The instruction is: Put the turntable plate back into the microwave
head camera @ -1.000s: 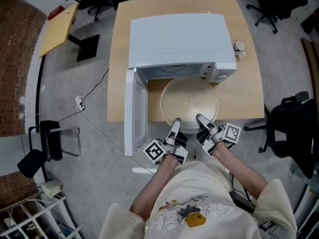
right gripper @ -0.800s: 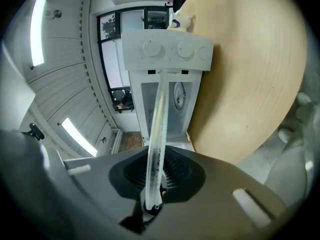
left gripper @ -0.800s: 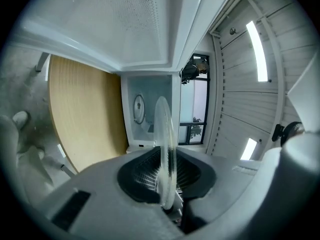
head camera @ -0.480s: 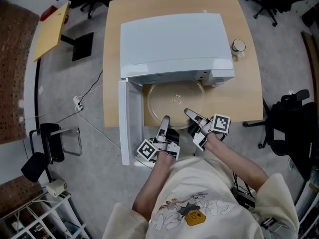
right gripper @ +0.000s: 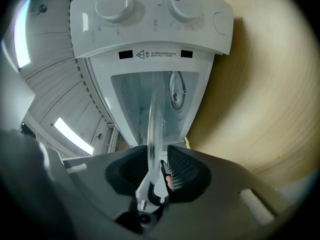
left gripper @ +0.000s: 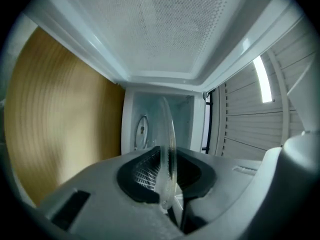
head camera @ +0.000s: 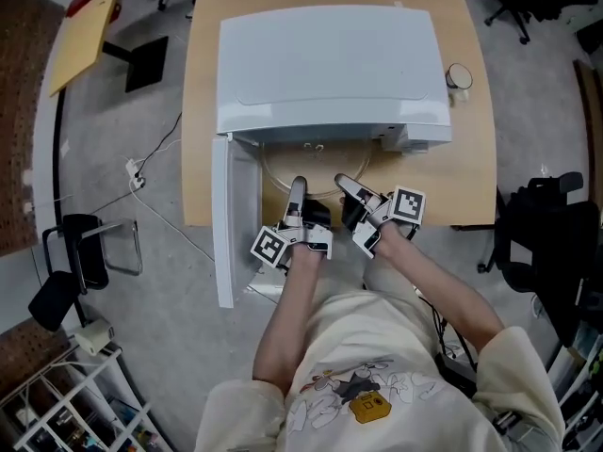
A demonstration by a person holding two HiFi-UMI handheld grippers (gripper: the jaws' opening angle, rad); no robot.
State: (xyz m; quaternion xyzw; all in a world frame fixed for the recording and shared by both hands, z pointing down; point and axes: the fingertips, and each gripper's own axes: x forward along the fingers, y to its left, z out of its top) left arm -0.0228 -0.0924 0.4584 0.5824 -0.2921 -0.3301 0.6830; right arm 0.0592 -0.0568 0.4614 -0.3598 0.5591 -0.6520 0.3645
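Note:
The clear glass turntable plate (head camera: 318, 169) lies level, mostly inside the white microwave (head camera: 330, 64); only its near rim shows at the opening. My left gripper (head camera: 298, 186) is shut on the rim's near left; the left gripper view shows the rim (left gripper: 167, 144) edge-on, squeezed between the pads (left gripper: 147, 171). My right gripper (head camera: 345, 183) is at the rim's near right. Its jaws have just been opening. In the right gripper view the rim (right gripper: 154, 119) still stands between them, with a gap to one pad (right gripper: 180, 174).
The microwave door (head camera: 224, 219) hangs open to the left. The control panel (right gripper: 150, 9) with two knobs is right of the cavity. A cup (head camera: 459, 76) stands on the wooden table (head camera: 452, 186). An office chair (head camera: 546, 224) and floor cables (head camera: 141, 172) flank the table.
Both grippers have moved forward to the microwave opening, and the plate has gone from in front of the oven to mostly inside the cavity.

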